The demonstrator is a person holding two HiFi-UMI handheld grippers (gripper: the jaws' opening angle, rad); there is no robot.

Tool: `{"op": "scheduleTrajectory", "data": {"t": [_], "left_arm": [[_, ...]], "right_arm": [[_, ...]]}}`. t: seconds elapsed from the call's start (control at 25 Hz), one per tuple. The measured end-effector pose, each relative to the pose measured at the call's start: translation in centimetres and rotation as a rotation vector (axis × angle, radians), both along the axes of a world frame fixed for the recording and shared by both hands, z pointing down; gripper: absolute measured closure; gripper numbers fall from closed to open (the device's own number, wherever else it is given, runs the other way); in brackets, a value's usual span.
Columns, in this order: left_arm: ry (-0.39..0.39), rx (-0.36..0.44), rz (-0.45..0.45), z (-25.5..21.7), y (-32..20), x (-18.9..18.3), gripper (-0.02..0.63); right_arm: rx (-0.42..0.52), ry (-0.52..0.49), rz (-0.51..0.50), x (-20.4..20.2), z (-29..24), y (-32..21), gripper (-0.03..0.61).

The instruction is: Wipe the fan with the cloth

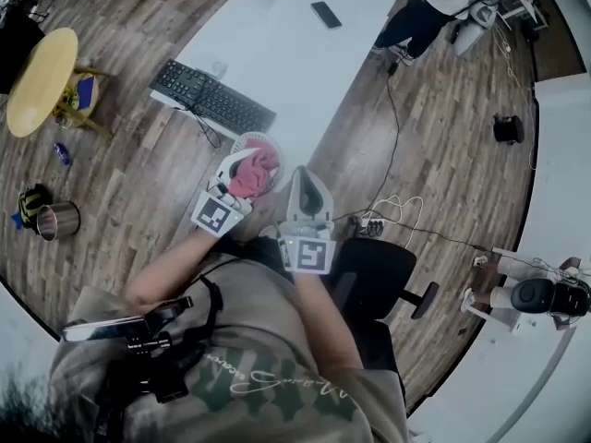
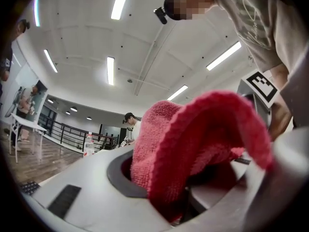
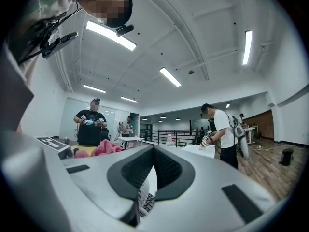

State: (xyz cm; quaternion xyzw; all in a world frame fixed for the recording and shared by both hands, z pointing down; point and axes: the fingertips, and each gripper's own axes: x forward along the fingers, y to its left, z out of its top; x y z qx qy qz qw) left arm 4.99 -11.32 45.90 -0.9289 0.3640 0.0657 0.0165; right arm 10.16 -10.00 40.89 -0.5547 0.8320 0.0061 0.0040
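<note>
In the head view my left gripper (image 1: 238, 175) holds a bunched red cloth (image 1: 255, 173) against a small round fan (image 1: 251, 140) at the white table's near edge; the cloth hides most of the fan. In the left gripper view the red cloth (image 2: 193, 139) fills the space between the jaws and drapes over them. My right gripper (image 1: 304, 175) hangs just right of the cloth, shut and holding nothing. In the right gripper view the jaws (image 3: 153, 152) meet, and the red cloth (image 3: 107, 148) shows low at the left.
A black keyboard (image 1: 212, 98) and a phone (image 1: 325, 14) lie on the white table (image 1: 295, 53). A black office chair (image 1: 374, 280) stands under my right arm, with cables (image 1: 388, 212) on the wooden floor. A metal cup (image 1: 57, 220) stands far left. Other people stand about the room.
</note>
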Motion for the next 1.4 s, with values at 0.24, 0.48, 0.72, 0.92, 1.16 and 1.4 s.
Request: {"op": "scheduleTrajectory", "data": {"t": [0.24,0.48,0.72,0.92,1.16,1.4], "left_arm": [[-0.006,0.047,-0.001,-0.3,0.4,-0.2,0.446],[0.0,0.071,0.038,-0.2,1.0,-0.5,0.443],[0.05,-0.003,0.082,0.2,2.1,-0.1,0.44],[0.057,0.021,0.105,-0.1,3.0,0.4,0.437],[0.058,0.023,0.126,0.0,4.5,1.1,0.434],[0.047,0.04,0.174,0.6,6.3,1.0,0.439]], "right_arm": [[0.07,0.037,0.1,-0.2,0.2,-0.9,0.569],[0.067,0.063,0.147,-0.9,1.1,-0.2,0.569],[0.059,0.067,0.205,-0.8,1.1,1.3,0.569],[0.053,0.073,0.23,-0.5,1.5,2.5,0.569],[0.036,0.069,0.245,-0.4,1.8,3.0,0.569],[0.043,0.042,0.257,-0.4,1.9,3.2,0.569]]}}
